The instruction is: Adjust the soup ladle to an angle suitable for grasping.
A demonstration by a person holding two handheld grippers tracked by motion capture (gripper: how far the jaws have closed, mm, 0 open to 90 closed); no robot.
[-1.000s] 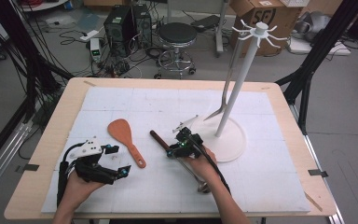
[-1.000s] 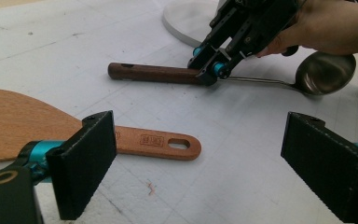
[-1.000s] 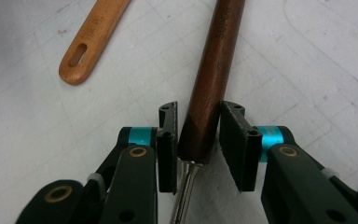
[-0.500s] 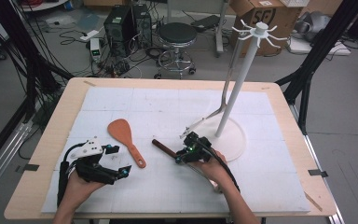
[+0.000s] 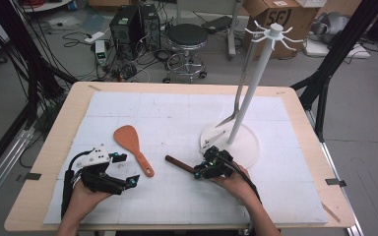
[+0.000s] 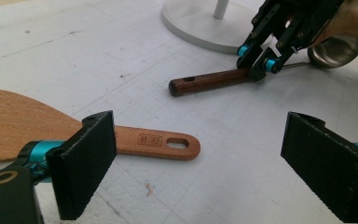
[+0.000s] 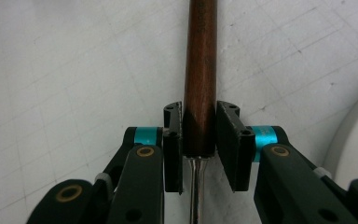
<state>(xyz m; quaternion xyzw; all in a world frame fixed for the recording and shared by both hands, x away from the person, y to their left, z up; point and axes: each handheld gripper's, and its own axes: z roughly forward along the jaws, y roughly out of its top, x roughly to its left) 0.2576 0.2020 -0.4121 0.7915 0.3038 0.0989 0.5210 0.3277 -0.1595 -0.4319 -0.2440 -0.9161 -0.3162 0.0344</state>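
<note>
Closing around a dark wooden handle [image 7: 200,79], the right tool [image 5: 207,166] is sitting low over the white mat [image 5: 177,113] on the bench [image 5: 54,147], just in front of the round base of a white stand [image 5: 256,83]. In the right gripper view its two black jaws are standing on either side of the handle's end, where the wood meets a thin metal shaft. The left jaw is touching the wood, while a thin gap seems to be showing at the right one, so the grip is not yet firm. The jaws have just been drawing together. The handle belongs to a ladle [image 6: 209,80], which is lying flat on the mat with its handle pointing left, towards the other hand. In the left gripper view its steel bowl [image 6: 335,49] is showing behind the right hand [image 5: 236,183].

The left tool [image 5: 123,172] is resting near the front left of the mat, held in the left hand [image 5: 86,194]. Its jaws are standing wide apart with nothing between them. A wooden spatula [image 5: 133,147] is lying flat just beside it, between the two tools, with its handle angled towards the front edge. It is lying apart from the ladle.

A metal utensil [image 5: 238,93] is hanging from the stand, its tip reaching down to just above the base.
</note>
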